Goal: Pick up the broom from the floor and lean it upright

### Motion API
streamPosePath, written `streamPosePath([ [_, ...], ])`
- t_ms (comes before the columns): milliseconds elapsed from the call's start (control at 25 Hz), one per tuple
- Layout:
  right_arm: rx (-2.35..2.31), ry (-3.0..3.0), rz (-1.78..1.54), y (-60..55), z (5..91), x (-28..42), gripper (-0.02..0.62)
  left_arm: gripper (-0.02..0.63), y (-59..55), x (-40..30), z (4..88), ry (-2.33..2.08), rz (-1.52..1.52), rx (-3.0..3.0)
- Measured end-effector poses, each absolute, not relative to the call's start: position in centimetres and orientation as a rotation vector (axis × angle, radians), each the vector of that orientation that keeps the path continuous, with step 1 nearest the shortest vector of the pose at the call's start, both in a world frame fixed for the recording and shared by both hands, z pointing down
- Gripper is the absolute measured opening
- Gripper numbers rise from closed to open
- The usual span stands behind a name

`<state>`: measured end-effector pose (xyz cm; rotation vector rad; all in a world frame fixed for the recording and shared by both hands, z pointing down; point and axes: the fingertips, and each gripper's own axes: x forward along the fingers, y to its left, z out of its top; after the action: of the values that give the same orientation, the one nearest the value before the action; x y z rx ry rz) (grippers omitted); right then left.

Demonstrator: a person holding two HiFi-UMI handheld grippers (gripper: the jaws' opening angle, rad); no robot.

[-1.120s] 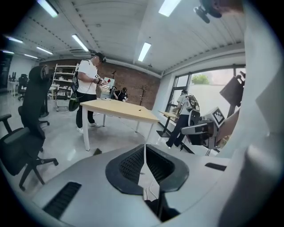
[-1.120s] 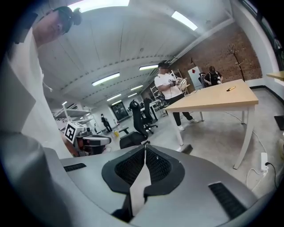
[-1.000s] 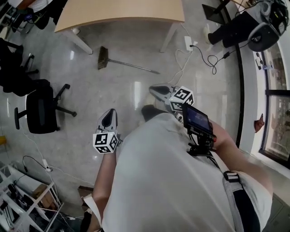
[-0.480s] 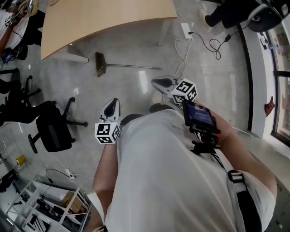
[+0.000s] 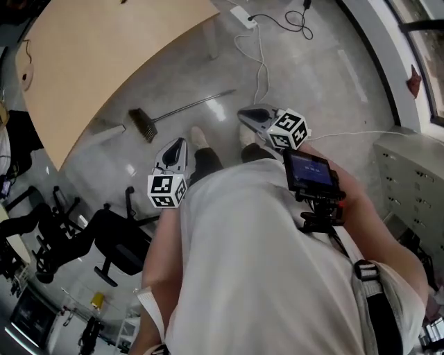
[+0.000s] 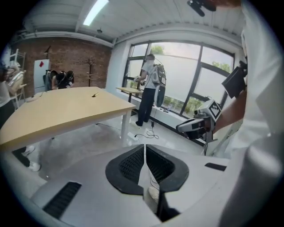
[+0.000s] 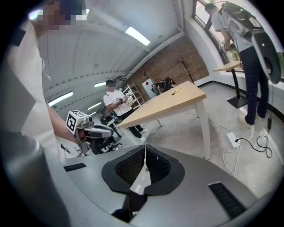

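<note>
The broom [image 5: 182,108] lies flat on the grey floor beside the beige table, its dark bristle head [image 5: 143,125] to the left and its thin metal handle running up to the right. My left gripper [image 5: 180,143] hangs above the floor just below and right of the bristle head, apart from it. My right gripper [image 5: 243,113] hovers a little below the handle's far end. Both are shut with nothing in them: the pads meet in the left gripper view [image 6: 144,146] and in the right gripper view [image 7: 145,146]. Neither gripper view shows the broom.
The beige table [image 5: 104,55] fills the upper left, one white leg [image 5: 214,46] near the broom's handle. A power strip with cables [image 5: 244,15] trails across the floor above. A black office chair [image 5: 119,244] stands at lower left, a grey cabinet [image 5: 409,173] at right. A person [image 6: 151,88] stands by the window.
The head view has swung round, and the broom now lies much closer to both grippers. Both grippers have moved toward it and rolled. Their jaws stay shut.
</note>
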<state>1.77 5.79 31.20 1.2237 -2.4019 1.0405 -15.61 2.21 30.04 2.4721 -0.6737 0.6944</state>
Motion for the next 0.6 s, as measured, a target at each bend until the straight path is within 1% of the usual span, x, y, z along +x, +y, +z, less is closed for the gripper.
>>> streamPosePath([
  [200,1.537,-2.227,1.131,6.2,33.6,-0.8,0.018,0.020,-0.4,-17.2,33.7,-0.269,0.843,2.578],
  [440,1.755,-2.068,1.227,10.1,36.2,2.5,0.018,0.020,0.4,-12.5,37.1,0.027,0.982,2.599],
  [600,1.820,-1.993,1.276,12.9,38.8,3.0,0.018,0.020,1.7,-11.6,40.6,0.136,1.081,2.583],
])
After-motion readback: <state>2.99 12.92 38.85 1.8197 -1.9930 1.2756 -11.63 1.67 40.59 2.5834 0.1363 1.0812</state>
